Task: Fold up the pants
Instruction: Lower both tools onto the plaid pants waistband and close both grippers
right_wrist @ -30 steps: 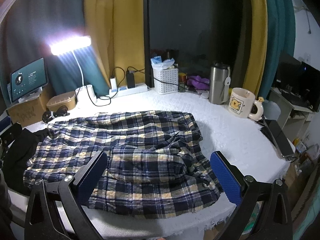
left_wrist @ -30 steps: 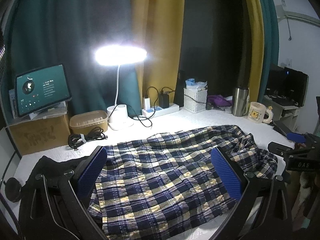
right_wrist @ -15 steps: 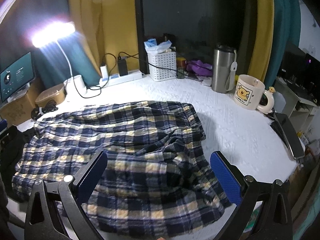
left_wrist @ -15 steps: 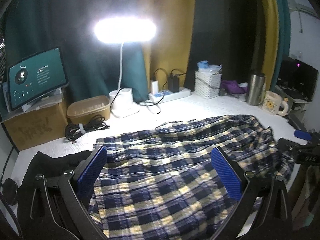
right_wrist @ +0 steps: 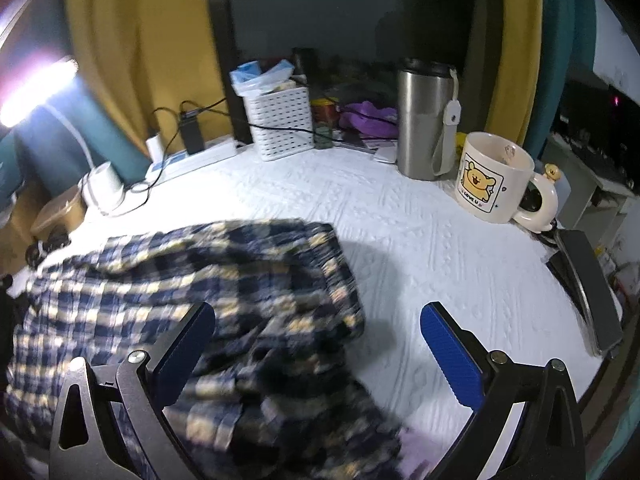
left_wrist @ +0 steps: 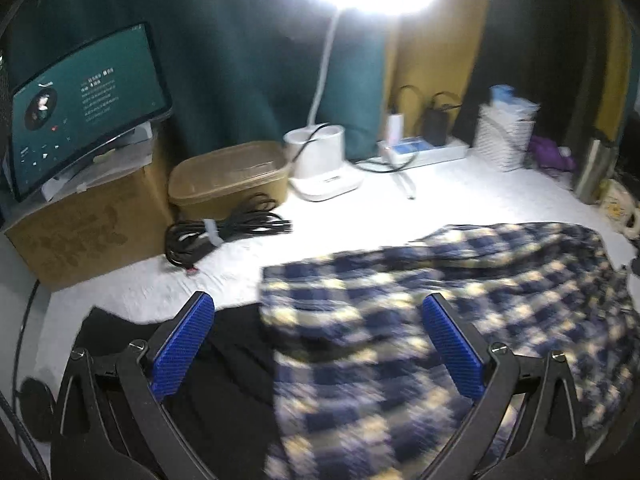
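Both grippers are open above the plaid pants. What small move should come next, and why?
Probably lower the left gripper onto the pants' end beside the black cloth and close. Both it and the right gripper are open and hold nothing, and the pants lie rumpled, unfolded on the white table.

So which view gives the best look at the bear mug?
The right wrist view: the bear mug stands sharp and unobstructed on the white cloth, beside the steel tumbler, with its printed bear and handle clear. In the left wrist view the mug is only a small, blurred shape at the right edge.
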`<state>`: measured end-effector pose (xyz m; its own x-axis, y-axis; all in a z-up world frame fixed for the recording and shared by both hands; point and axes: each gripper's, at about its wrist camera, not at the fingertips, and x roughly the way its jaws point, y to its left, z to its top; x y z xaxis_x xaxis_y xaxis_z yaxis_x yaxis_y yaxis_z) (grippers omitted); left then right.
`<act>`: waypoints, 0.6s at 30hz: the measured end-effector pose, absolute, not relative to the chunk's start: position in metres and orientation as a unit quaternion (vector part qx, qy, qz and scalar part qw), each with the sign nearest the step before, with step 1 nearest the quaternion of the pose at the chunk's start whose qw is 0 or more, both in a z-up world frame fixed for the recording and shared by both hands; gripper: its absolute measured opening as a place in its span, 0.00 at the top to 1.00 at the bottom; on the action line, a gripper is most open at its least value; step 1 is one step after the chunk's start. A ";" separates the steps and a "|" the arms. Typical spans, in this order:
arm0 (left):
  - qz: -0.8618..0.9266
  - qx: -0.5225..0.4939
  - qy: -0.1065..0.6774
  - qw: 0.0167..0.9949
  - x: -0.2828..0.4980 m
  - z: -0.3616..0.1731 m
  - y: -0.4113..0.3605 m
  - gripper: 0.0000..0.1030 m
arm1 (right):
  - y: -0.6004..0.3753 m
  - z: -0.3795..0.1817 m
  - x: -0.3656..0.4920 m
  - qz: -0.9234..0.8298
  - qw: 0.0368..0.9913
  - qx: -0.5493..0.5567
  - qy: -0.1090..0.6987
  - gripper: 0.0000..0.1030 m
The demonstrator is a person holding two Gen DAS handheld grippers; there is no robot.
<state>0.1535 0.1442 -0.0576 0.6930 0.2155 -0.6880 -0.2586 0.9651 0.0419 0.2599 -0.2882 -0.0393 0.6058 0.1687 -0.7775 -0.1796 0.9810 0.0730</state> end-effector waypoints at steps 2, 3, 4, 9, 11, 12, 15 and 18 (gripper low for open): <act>0.131 -0.029 0.382 0.915 0.166 -0.064 0.156 0.01 | -0.293 -0.039 0.272 0.103 0.896 -0.005 0.432 0.00; 0.132 -0.030 0.392 0.910 0.174 -0.069 0.163 0.01 | -0.294 -0.038 0.277 0.104 0.896 -0.010 0.431 0.00; 0.132 -0.029 0.399 0.907 0.180 -0.072 0.168 0.01 | -0.296 -0.038 0.283 0.105 0.898 -0.014 0.427 0.00; 0.118 -0.041 0.427 0.896 0.212 -0.091 0.189 0.01 | -0.302 -0.042 0.312 0.120 0.894 -0.021 0.431 0.07; 0.112 -0.052 0.438 0.891 0.221 -0.098 0.196 0.02 | -0.307 -0.047 0.328 0.133 0.889 -0.016 0.439 0.07; 0.109 -0.056 0.443 0.888 0.225 -0.100 0.198 0.03 | -0.309 -0.050 0.337 0.140 0.884 -0.014 0.445 0.07; 0.094 -0.063 0.456 0.883 0.236 -0.108 0.202 0.07 | -0.314 -0.061 0.363 0.167 0.872 -0.009 0.461 0.14; 0.087 -0.068 0.472 0.875 0.243 -0.118 0.204 0.13 | -0.318 -0.078 0.387 0.199 0.851 0.023 0.485 0.18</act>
